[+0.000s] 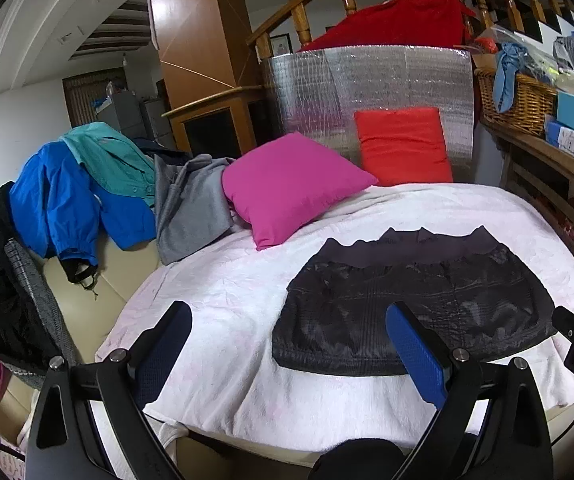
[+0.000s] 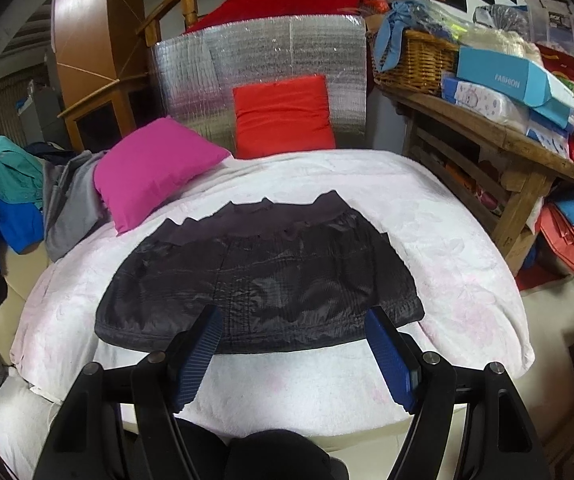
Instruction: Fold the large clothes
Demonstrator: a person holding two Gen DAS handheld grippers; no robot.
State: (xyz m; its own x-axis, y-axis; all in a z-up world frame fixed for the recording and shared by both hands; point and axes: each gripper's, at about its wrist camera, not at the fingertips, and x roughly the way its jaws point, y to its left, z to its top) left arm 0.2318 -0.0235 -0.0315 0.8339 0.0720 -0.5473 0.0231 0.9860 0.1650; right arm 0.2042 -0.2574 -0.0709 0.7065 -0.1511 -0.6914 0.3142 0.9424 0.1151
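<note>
I see both sets of jaws standing apart and empty: left gripper (image 1: 289,334), right gripper (image 2: 293,334). Just beyond them the folded black jacket (image 2: 263,280) lies flat on the white blanket (image 2: 447,240), pink cushion (image 2: 151,168) behind.

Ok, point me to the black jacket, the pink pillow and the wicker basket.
black jacket (image 2: 271,280): right wrist view, middle of its body.
pink pillow (image 2: 151,164): right wrist view, centre of its face.
wicker basket (image 2: 415,64): right wrist view, front wall.
</note>
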